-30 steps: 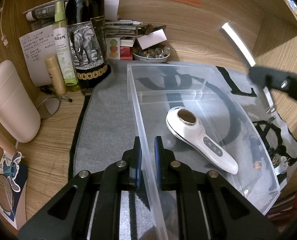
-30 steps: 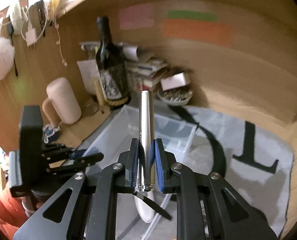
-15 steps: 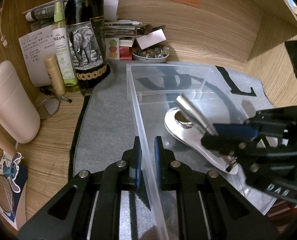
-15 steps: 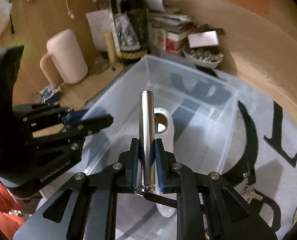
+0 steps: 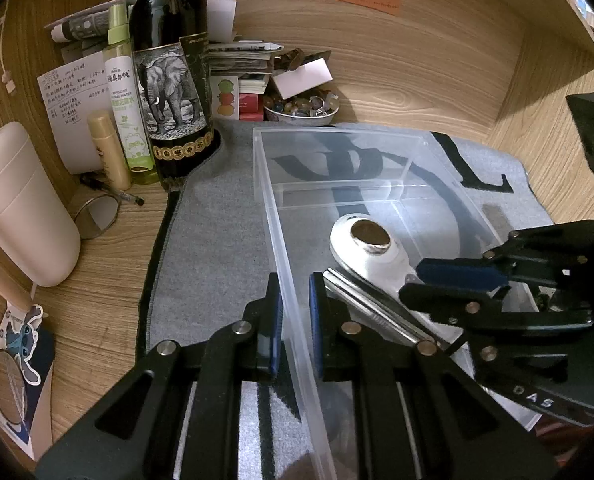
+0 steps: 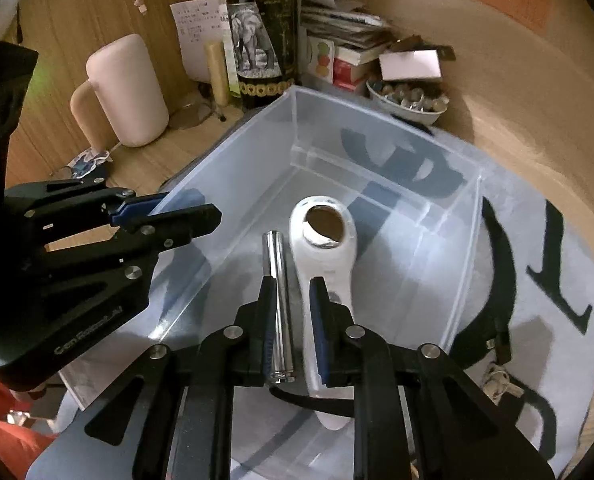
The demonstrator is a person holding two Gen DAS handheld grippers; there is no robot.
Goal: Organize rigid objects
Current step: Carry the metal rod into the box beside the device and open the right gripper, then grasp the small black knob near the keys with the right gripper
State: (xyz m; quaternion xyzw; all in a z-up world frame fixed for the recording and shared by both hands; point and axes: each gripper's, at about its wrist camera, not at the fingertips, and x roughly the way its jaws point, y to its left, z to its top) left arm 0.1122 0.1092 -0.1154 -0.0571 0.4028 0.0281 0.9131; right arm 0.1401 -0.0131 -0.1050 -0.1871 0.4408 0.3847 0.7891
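A clear plastic bin (image 5: 337, 132) stands on a grey mat. My left gripper (image 5: 296, 320) is shut on its left wall, also seen in the right wrist view (image 6: 189, 207). A white handheld device (image 5: 345, 248) (image 6: 329, 268) lies on the bin floor. My right gripper (image 6: 295, 312) (image 5: 411, 280) is low inside the bin. A silver tube (image 6: 279, 280) (image 5: 361, 300) lies between its jaws, against the left pad. A strip of the white device shows between the tube and the right pad. The tube's far end is down beside the device.
A dark wine bottle (image 5: 169, 80), a green spray bottle (image 5: 127, 100), a pale pink jug (image 5: 21, 208), a small round mirror (image 5: 97, 216) and a bowl of beads (image 5: 301, 108) crowd the wooden desk's back and left. Keys (image 6: 501, 384) lie on the mat (image 5: 217, 240) right of the bin.
My right gripper has come down from the right into the bin with the tube. The tube's far end has dropped beside the white device. The left gripper has not moved.
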